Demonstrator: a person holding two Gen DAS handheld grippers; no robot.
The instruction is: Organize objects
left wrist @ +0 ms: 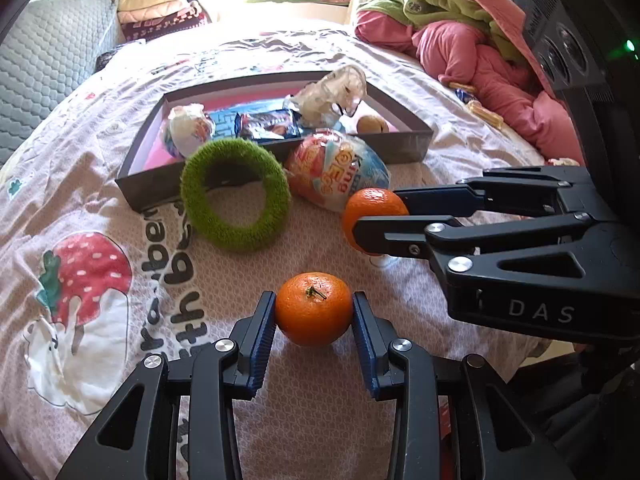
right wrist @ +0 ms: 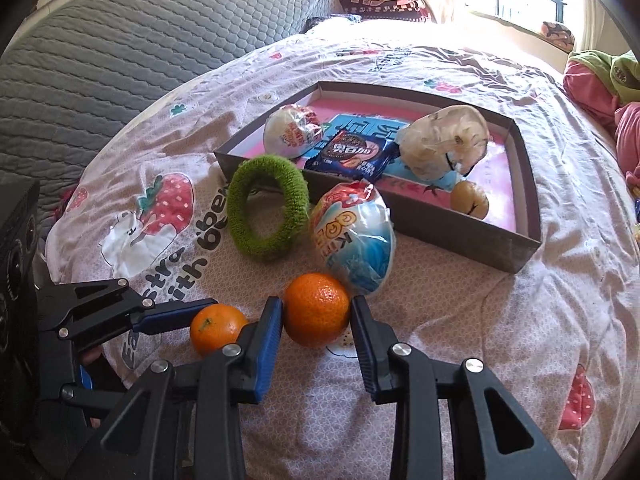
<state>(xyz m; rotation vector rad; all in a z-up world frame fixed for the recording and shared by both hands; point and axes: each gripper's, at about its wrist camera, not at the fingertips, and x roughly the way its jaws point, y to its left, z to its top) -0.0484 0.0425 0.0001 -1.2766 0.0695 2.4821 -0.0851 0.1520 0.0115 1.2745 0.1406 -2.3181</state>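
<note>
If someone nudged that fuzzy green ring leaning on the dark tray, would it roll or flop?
The fuzzy green ring would probably topple flat, since it only leans tilted against the tray's wall. It looks soft and light, so likely squashy. The bedsheet should stop any rolling.

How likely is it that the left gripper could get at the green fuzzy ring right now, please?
Probably not yet: the left gripper is shut on an orange, so its jaws are occupied. The path looks free otherwise; the green ring leans uncovered against the box.
</note>
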